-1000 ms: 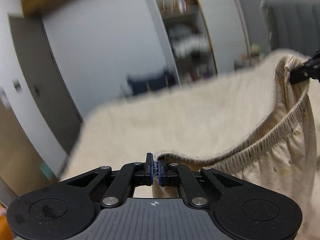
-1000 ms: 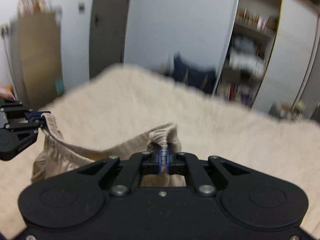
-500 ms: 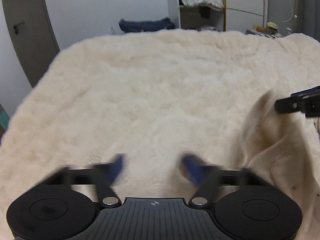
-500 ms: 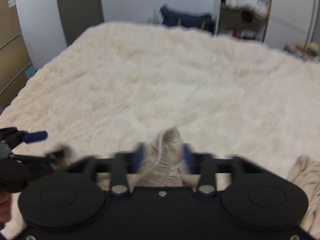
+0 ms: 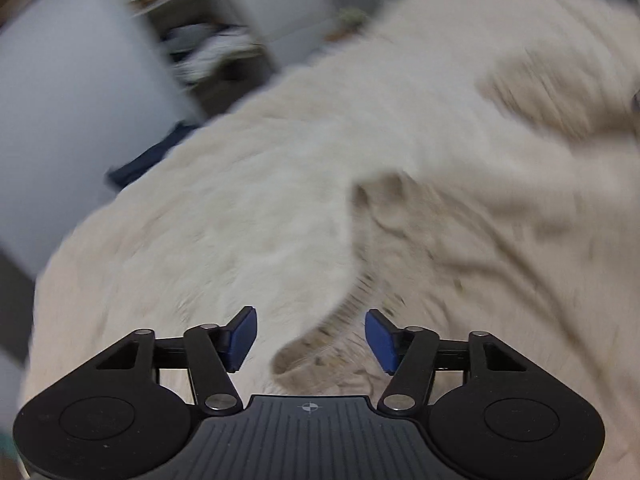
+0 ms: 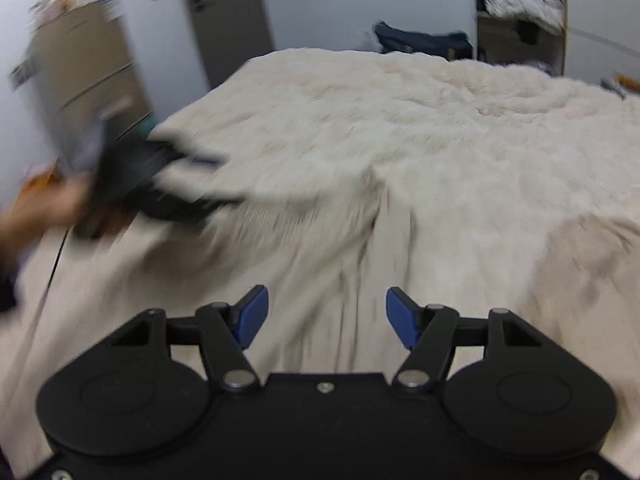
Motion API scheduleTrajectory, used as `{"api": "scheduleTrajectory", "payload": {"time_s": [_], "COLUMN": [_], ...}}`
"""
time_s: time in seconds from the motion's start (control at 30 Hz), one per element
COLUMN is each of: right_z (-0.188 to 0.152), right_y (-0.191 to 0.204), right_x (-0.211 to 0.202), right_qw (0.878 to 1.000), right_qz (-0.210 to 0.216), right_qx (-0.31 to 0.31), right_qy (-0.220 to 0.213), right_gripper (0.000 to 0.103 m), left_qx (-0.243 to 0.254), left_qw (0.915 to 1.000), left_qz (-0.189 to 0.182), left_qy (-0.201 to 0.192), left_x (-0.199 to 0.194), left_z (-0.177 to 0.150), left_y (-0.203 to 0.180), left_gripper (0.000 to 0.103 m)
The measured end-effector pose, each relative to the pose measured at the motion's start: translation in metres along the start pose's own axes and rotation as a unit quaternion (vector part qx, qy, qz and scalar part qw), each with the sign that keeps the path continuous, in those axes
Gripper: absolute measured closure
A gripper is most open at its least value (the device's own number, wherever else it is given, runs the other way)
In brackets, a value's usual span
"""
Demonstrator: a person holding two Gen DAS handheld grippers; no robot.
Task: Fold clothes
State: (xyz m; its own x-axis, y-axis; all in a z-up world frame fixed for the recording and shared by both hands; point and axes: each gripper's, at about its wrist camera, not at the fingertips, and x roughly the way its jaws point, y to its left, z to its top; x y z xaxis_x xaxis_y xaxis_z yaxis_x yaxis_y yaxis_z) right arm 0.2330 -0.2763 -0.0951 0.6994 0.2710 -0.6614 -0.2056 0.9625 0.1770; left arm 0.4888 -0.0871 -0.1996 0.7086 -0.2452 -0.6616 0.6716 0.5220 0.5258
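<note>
Beige, thin cloth garment (image 6: pixel 328 248) spread loose and rumpled over the fluffy cream blanket (image 6: pixel 420 120) of the bed, blurred by motion in both views. Elastic-edged part (image 5: pixel 344 332) lying just ahead of the left tool (image 5: pixel 311 338), blue pads (image 5: pixel 242 336) wide apart, gripping nothing. Right tool (image 6: pixel 327 318) likewise spread apart above the cloth, empty. In the right wrist view, left tool (image 6: pixel 160 184) smeared at the garment's left edge, a hand (image 6: pixel 44 212) behind it. Beyond the bed: grey door (image 6: pixel 224 12), open shelves of folded laundry (image 6: pixel 520 0), dark blue bag (image 6: pixel 424 42).
</note>
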Motion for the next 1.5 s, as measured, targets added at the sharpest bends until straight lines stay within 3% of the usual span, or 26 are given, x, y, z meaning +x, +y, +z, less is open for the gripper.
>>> {"api": "scheduleTrajectory", "payload": {"time_s": [0.1, 0.13, 0.17, 0.23, 0.27, 0.3, 0.43, 0.53, 0.67, 0.73, 0.77, 0.8, 0.87, 0.9, 0.93, 1.0, 1.07, 1.13, 1.17, 1.23, 1.27, 1.3, 1.33, 1.4, 1.47, 1.5], "right_z": [-0.053, -0.063, -0.085, -0.094, -0.097, -0.099, -0.101, -0.104, -0.108, -0.107, -0.106, -0.107, -0.108, -0.109, -0.109, -0.109, -0.109, -0.109, -0.109, -0.109, -0.108, -0.108, -0.108, -0.108, -0.108, -0.107], "right_y": [-0.007, -0.011, -0.022, -0.028, -0.032, -0.037, -0.052, -0.059, -0.066, -0.069, -0.069, -0.07, -0.071, -0.072, -0.072, -0.072, -0.073, -0.073, -0.074, -0.074, -0.074, -0.074, -0.074, -0.074, -0.075, -0.075], "right_x": [-0.026, -0.03, -0.034, -0.035, -0.034, -0.033, -0.024, -0.021, -0.019, -0.019, -0.019, -0.018, -0.016, -0.016, -0.017, -0.018, -0.018, -0.017, -0.017, -0.016, -0.016, -0.016, -0.017, -0.019, -0.021, -0.021], "right_qw": [0.999, 0.999, 0.997, 0.997, 0.997, 0.997, 0.994, 0.994, 0.993, 0.992, 0.992, 0.992, 0.992, 0.992, 0.992, 0.992, 0.991, 0.991, 0.991, 0.991, 0.991, 0.992, 0.992, 0.992, 0.992, 0.992], "right_qz": [0.016, 0.021, 0.009, -0.003, 0.002, 0.008, 0.051, 0.052, 0.044, 0.048, 0.05, 0.049, 0.046, 0.045, 0.044, 0.042, 0.042, 0.042, 0.041, 0.039, 0.037, 0.034, 0.033, 0.023, 0.022, 0.021], "right_qx": [0.033, 0.046, 0.072, 0.075, 0.075, 0.075, 0.095, 0.099, 0.108, 0.114, 0.114, 0.115, 0.118, 0.119, 0.12, 0.12, 0.123, 0.125, 0.124, 0.124, 0.123, 0.122, 0.121, 0.117, 0.116, 0.116], "right_qy": [-0.003, -0.003, -0.002, -0.005, -0.005, -0.006, -0.015, -0.015, -0.018, -0.023, -0.025, -0.024, -0.02, -0.019, -0.021, -0.024, -0.026, -0.028, -0.028, -0.027, -0.028, -0.03, -0.031, -0.037, -0.043, -0.045], "right_gripper": [0.04, 0.04, 0.041, 0.042, 0.043, 0.046, 0.053, 0.053, 0.054, 0.054, 0.054, 0.054, 0.054, 0.054, 0.054, 0.054, 0.054, 0.054, 0.054, 0.054, 0.054, 0.054, 0.054, 0.054, 0.054, 0.054], "left_qx": [0.011, 0.011, 0.011, 0.011, 0.009, 0.007, 0.007, 0.016, -0.026, -0.048, -0.058, -0.069, -0.09, -0.106, -0.158, -0.26, -0.335, -0.385, -0.409, -0.429, -0.439, -0.432, -0.416, -0.399, -0.395, -0.387], "left_qw": [0.9998, 0.9997, 0.998, 0.9954, 0.9953, 0.9952, 0.995, 0.9977, 0.9973, 0.9964, 0.9958, 0.995, 0.9932, 0.9914, 0.9836, 0.9593, 0.9314, 0.9086, 0.8959, 0.8863, 0.8813, 0.8869, 0.901, 0.9153, 0.9137, 0.9162], "left_qz": [0.0, -0.018, -0.059, -0.086, -0.084, -0.082, -0.081, -0.046, -0.045, -0.045, -0.045, -0.044, -0.044, -0.051, -0.065, -0.092, -0.122, -0.125, -0.126, -0.129, -0.131, -0.122, -0.084, -0.016, 0.082, 0.075], "left_qy": [0.016, 0.013, 0.019, 0.042, 0.047, 0.053, 0.058, 0.048, 0.052, 0.054, 0.056, 0.057, 0.059, 0.056, 0.058, 0.06, 0.075, 0.104, 0.118, 0.117, 0.116, 0.107, 0.088, 0.054, 0.05, 0.073], "left_x": [0.022, 0.025, 0.026, 0.027, 0.028, 0.029, 0.018, -0.002, -0.009, -0.012, -0.013, -0.014, -0.017, -0.015, -0.012, -0.004, 0.013, 0.028, 0.036, 0.043, 0.047, 0.045, 0.039, 0.024, 0.013, 0.017], "left_z": [-0.002, -0.004, -0.005, -0.005, -0.004, -0.002, 0.003, 0.004, -0.008, -0.013, -0.016, -0.019, -0.025, -0.027, -0.035, -0.052, -0.069, -0.087, -0.095, -0.099, -0.101, -0.096, -0.087, -0.075, -0.063, -0.062], "left_y": [-0.002, -0.002, 0.001, 0.004, 0.008, 0.011, 0.028, 0.045, 0.064, 0.073, 0.078, 0.083, 0.092, 0.094, 0.103, 0.122, 0.135, 0.137, 0.137, 0.131, 0.129, 0.129, 0.131, 0.141, 0.16, 0.16], "left_gripper": [0.057, 0.058, 0.066, 0.08, 0.092, 0.097, 0.102, 0.102, 0.102, 0.098, 0.087, 0.058, 0.022, 0.023, 0.023, 0.023, 0.023, 0.023, 0.028, 0.055, 0.087, 0.098, 0.098, 0.098, 0.098, 0.096]}}
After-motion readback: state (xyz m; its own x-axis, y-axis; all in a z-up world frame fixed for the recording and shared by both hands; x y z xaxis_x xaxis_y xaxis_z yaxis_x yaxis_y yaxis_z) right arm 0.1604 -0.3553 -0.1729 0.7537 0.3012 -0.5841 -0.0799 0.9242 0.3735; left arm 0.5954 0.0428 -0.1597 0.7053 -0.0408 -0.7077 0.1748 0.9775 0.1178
